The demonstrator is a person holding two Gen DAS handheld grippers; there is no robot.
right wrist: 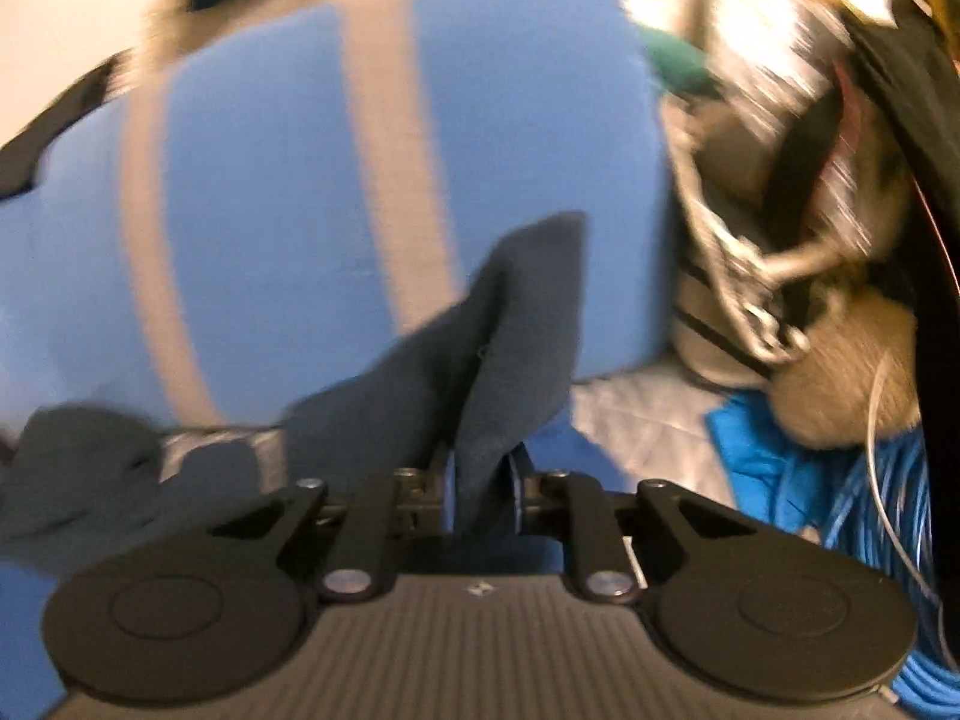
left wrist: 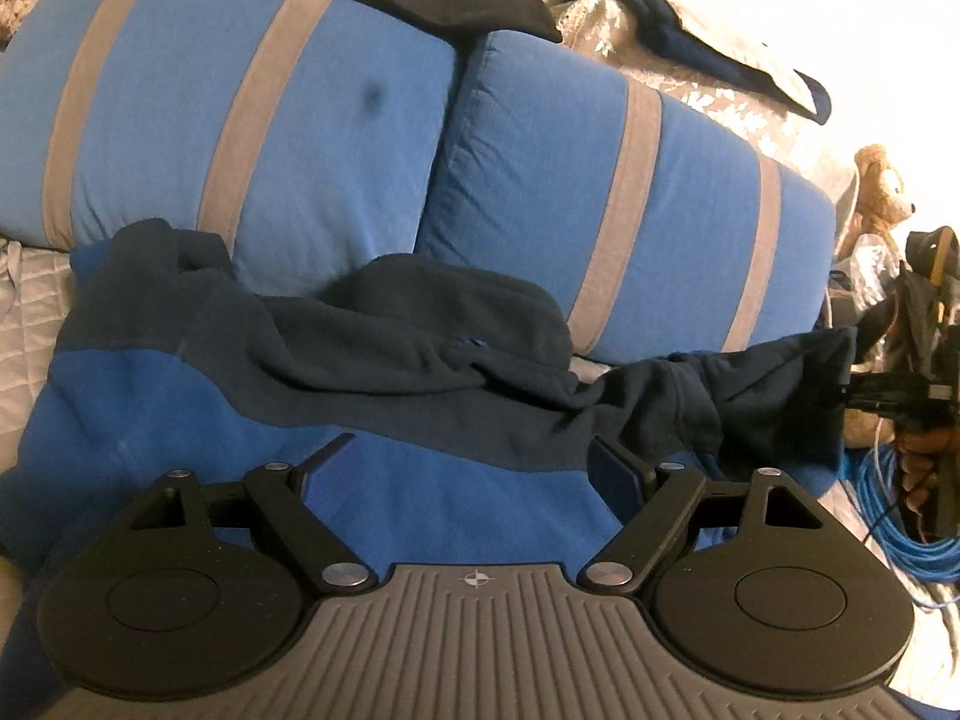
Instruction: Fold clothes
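Left wrist view looks over a blue and navy hoodie (left wrist: 270, 420) that lies spread on a bed, its dark hood and shoulders bunched against two blue pillows with grey stripes (left wrist: 336, 120). The left tongs (left wrist: 471, 471) hang spread wide just above the blue body of the garment, with nothing between the pads; I judge they wait there to pin or take the cloth once the sleeve is brought in. At the right edge of this view the navy sleeve (left wrist: 780, 396) is stretched out sideways to the right tongs (left wrist: 852, 390), seen only as a small dark shape, so from here the grip cannot be read.

Right wrist view, though blurred, settles this: the right tongs (right wrist: 480, 468) are clenched on the sleeve end, and the dark cloth rises in a fold from between the fingers towards the pillow. Probably the sleeve is held by its end and pulled straight so it can be laid across the body as a first fold.

Only the left view shows the whole garment; only the right view shows the pinch itself, and also a coil of blue cable (right wrist: 870, 516) beside the bed.
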